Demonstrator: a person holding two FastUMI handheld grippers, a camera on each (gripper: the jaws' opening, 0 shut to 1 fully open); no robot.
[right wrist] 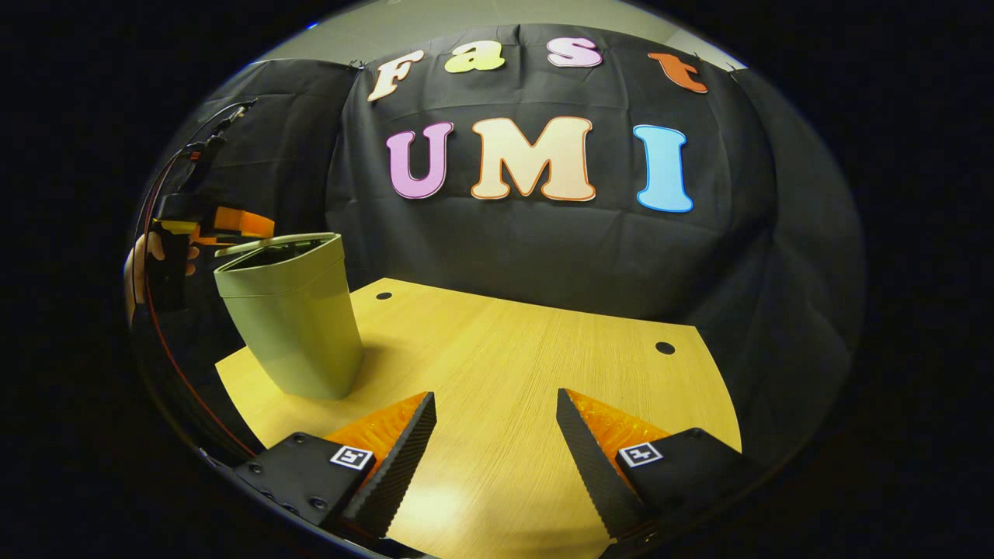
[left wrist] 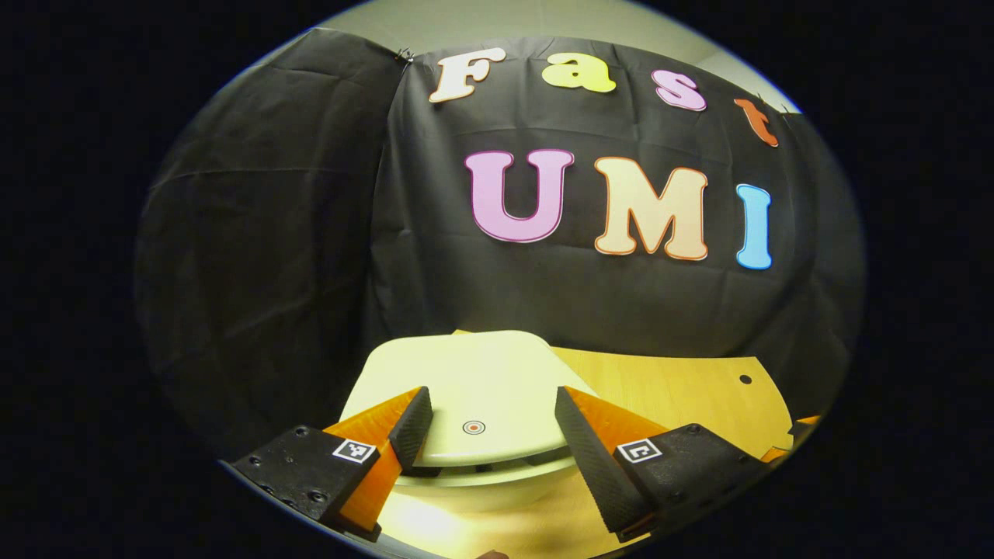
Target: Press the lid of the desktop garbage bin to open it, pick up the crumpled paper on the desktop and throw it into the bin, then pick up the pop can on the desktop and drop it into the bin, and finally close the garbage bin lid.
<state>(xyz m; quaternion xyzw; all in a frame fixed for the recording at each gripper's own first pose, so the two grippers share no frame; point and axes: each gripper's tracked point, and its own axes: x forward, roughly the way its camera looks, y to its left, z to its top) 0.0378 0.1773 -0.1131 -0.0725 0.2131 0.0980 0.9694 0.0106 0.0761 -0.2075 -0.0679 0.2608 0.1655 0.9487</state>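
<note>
The pale green desktop bin stands near the table's left corner in the right gripper view. Its lid sits slightly lifted, with a dark gap under it. In the left gripper view the lid lies just below me, with a small round red mark on it. My left gripper hovers open over the lid, one finger on each side of the mark. From the right gripper view, a hand holds the left gripper above the bin's far side. My right gripper is open over bare table, holding nothing.
The wooden table has two small dark holes near its back edge. Black cloth walls close in behind and on both sides. A red cable hangs down past the table's left edge.
</note>
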